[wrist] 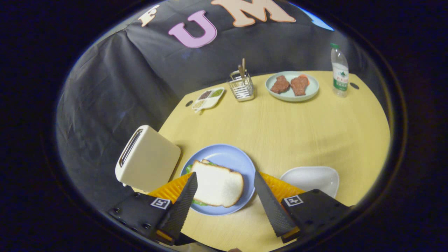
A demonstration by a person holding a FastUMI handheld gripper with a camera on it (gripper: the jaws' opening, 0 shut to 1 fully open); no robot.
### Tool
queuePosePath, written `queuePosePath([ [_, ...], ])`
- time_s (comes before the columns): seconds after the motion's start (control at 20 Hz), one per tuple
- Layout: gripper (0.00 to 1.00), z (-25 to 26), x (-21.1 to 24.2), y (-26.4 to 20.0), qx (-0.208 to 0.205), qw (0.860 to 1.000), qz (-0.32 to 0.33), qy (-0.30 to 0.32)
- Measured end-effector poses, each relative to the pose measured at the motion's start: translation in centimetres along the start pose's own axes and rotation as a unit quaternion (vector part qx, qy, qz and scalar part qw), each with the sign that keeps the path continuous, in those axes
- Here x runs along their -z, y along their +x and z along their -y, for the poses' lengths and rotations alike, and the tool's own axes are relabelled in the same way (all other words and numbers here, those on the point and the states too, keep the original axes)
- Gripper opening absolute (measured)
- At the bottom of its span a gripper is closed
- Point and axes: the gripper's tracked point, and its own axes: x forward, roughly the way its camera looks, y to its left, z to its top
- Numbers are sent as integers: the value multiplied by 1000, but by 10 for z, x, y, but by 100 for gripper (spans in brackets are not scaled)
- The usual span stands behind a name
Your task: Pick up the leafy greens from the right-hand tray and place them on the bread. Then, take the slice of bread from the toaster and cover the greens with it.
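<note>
Gripper view: the fingers (pixel 225 199) are spread wide and empty, hovering above the blue plate (pixel 231 159). Between them sits the top slice (pixel 217 183), laid flat over the greens (pixel 189 168), which peek out green at its left edge and under its near edge. That looks like the sandwich closed, both steps done. The toaster (pixel 147 159) stands just left of the plate, its slot looking empty. The white tray (pixel 311 176) to the right is bare, its greens gone. Across the table (pixel 297 129): a meat plate (pixel 292 85), a bottle (pixel 339 70), a utensil caddy (pixel 241 85).
</note>
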Motion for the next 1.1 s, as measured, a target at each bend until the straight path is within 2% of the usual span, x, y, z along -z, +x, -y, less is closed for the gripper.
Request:
queuePosePath([
  [0.2, 100, -20, -24, -37, 17, 997, 77, -24],
  [0.45, 100, -45, -54, -92, 44, 981, 182, -49],
  [0.7, 100, -56, -85, -148, 91, 956, 272, -61],
  [0.85, 100, -58, -94, -185, 128, 935, 320, -79],
  [1.0, 100, -59, -92, -223, 177, 913, 356, -96],
  [1.1, 100, -68, -87, -233, 188, 905, 369, -96],
])
